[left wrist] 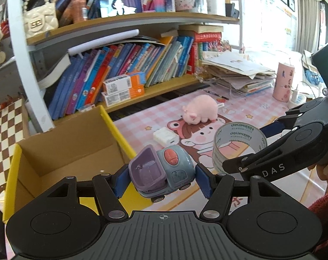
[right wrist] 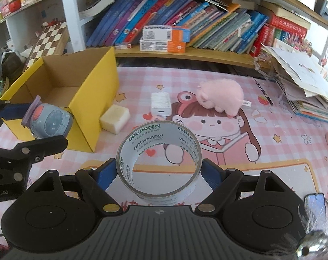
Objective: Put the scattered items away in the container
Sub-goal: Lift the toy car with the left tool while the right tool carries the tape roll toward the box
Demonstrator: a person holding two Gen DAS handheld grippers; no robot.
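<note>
My left gripper [left wrist: 160, 178] is shut on a grey-blue toy truck [left wrist: 164, 169] with a purple bin, held in the air just right of the yellow cardboard box [left wrist: 112, 125]. The same toy truck [right wrist: 49, 122] shows at the box's near corner in the right wrist view. My right gripper [right wrist: 158, 172] is shut on a roll of clear tape [right wrist: 159, 158], lifted above the pink mat. The tape roll [left wrist: 239, 143] also appears right of the truck. The open yellow box [right wrist: 92, 86] holds nothing that I can see. On the mat lie a pink plush pig [right wrist: 221, 96], a white charger [right wrist: 160, 105] and a cream block [right wrist: 115, 119].
A bookshelf [right wrist: 185, 52] full of books runs along the back of the desk. A pile of papers and books [right wrist: 304, 86] sits at the right, with a pen [right wrist: 264, 92] beside it. A pink cup [left wrist: 284, 82] stands far right. A chessboard [left wrist: 6, 138] leans left of the box.
</note>
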